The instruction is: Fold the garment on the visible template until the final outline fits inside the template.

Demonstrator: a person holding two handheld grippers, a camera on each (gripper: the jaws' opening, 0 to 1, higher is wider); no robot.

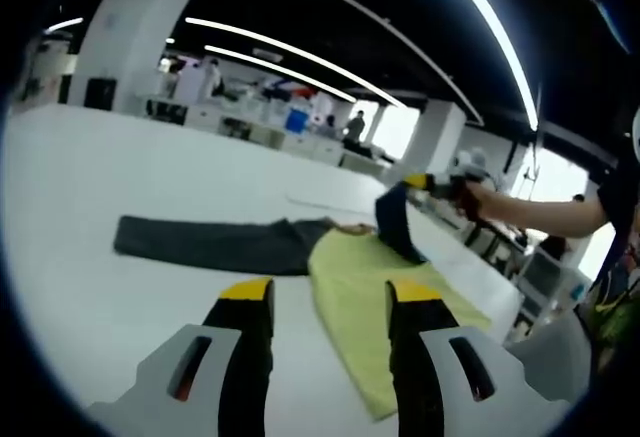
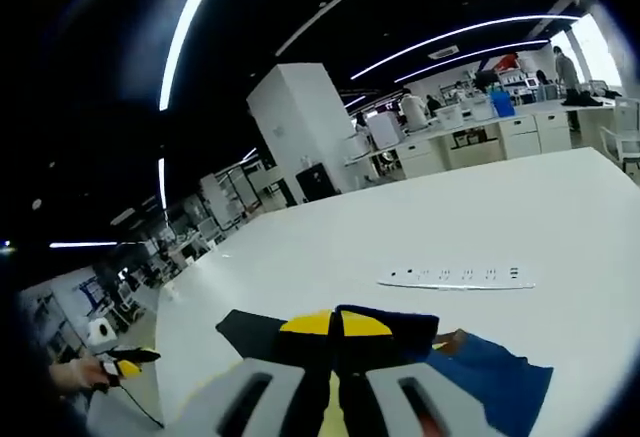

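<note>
the right gripper (image 2: 335, 329), clamped on the dark garment's (image 1: 215, 244) lifted end, raises it over the yellow-green template (image 1: 375, 317) for folding, while the left gripper (image 1: 330, 292) hovers, jaws wide, just short of the template.

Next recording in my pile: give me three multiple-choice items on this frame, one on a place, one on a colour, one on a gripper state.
1. Where does the dark garment's long flat part lie?
A. on the white table
B. on a chair
C. on the floor

2. What colour is the template sheet?
A. red
B. yellow-green
C. black

3. How is the right gripper?
A. open, clear of cloth
B. shut on the garment
C. shut on a power strip

Answers:
1 A: the garment stretches across the white table.
2 B: the template sheet is yellow-green.
3 B: the right gripper has its fingers together over dark cloth, lifting one end.
</note>
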